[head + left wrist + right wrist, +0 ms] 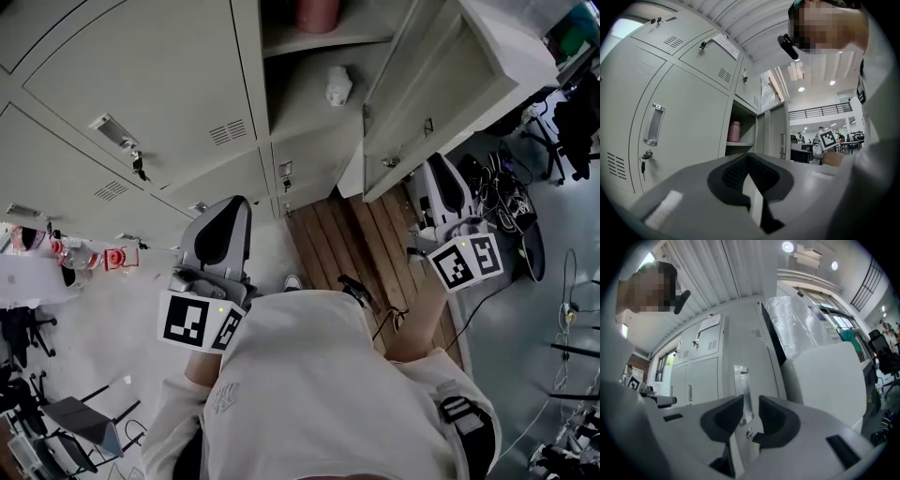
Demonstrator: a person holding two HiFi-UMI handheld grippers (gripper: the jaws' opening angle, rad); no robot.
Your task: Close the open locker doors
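Note:
A grey locker compartment (309, 89) stands open in the head view, with a pink bottle (317, 14) and a white crumpled thing (337, 84) inside. Its door (441, 84) is swung out to the right. My right gripper (436, 171) is just below that door, near its handle side. In the right gripper view the jaws (751, 411) are a little apart, and the door's handle (742, 390) and lock show in the gap beyond them. My left gripper (230, 208) is held low before the closed lockers; its pads (748, 159) meet. The bottle (734, 131) shows past them.
Closed lockers (141, 84) fill the left, one with keys (139, 167) hanging from its lock. A wooden pallet floor (347, 234) lies below the open locker. Cables and office chairs (511, 192) crowd the right. My white-shirted torso (319, 375) fills the bottom.

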